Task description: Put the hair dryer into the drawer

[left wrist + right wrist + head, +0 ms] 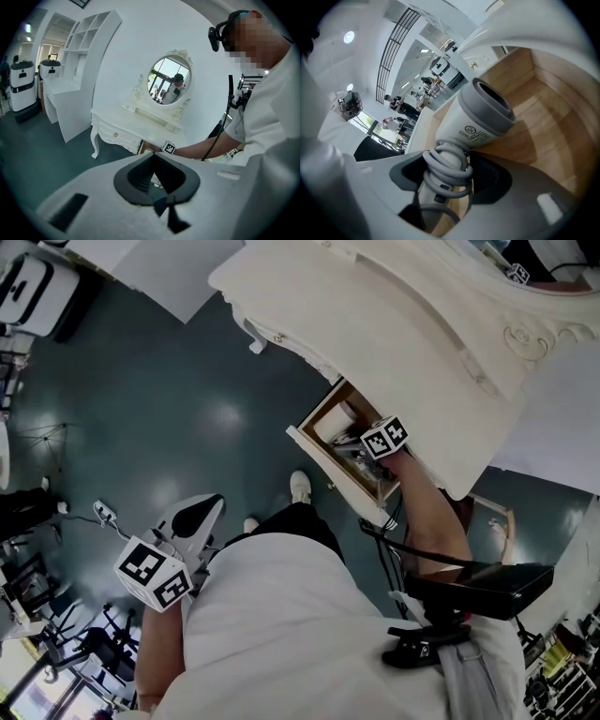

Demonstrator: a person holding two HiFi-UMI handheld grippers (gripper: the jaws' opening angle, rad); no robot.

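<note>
The white hair dryer [480, 117] has a grey nozzle, and its grey cord is coiled round the handle. My right gripper [447, 164] is shut on that wrapped handle. It holds the dryer inside the open wooden drawer [543, 75], nozzle pointing into the drawer, just above the bottom board. In the head view, the right gripper [364, 446] reaches into the drawer [323, 465] of the white dressing table [394, 324]. My left gripper [192, 521] hangs over the floor, well away from the table. Its jaws [157, 177] stand open with nothing between them.
The dressing table [126, 129] carries an oval mirror [168, 82] and stands on curved legs on a teal floor. To its left is a white shelf unit [79, 70]. My white shoe [300, 486] is on the floor just in front of the drawer. A black cable [394, 540] hangs along the right arm.
</note>
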